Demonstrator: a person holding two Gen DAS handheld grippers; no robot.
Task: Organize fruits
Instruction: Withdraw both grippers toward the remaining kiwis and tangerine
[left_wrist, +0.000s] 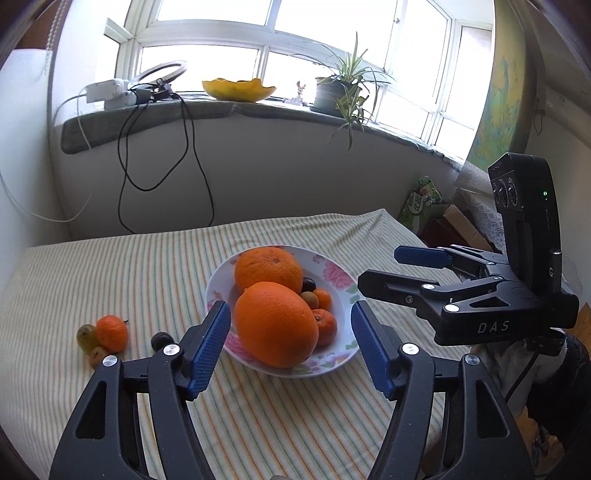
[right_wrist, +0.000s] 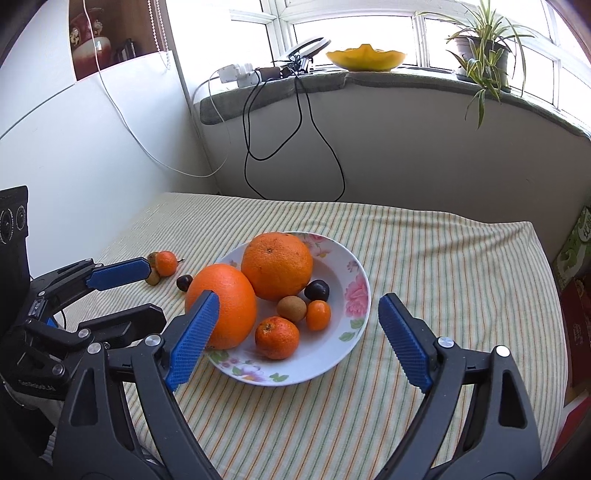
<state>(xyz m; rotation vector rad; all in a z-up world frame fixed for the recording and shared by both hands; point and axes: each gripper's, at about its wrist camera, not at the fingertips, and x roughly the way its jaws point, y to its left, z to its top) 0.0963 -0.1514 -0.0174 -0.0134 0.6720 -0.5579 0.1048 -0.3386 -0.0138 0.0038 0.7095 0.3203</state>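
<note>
Left wrist view: the left gripper (left_wrist: 290, 345) hangs with jaws apart and empty, just short of the near orange (left_wrist: 275, 325) in the floral bowl (left_wrist: 345, 295); a mandarin (left_wrist: 112, 332) lies on the striped cloth (left_wrist: 110, 266), far left.

Right wrist view: the right gripper (right_wrist: 295, 338) gapes wide, holding nothing, the bowl (right_wrist: 356, 291) just beyond its fingertips (right_wrist: 194, 332).

Potted plant (right_wrist: 480, 44), yellow dish (right_wrist: 365, 57), possibly ring light (left_wrist: 160, 72).

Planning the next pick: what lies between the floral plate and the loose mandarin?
A dark round fruit lies between plate and mandarin, on striped cloth; right wrist view.
</note>
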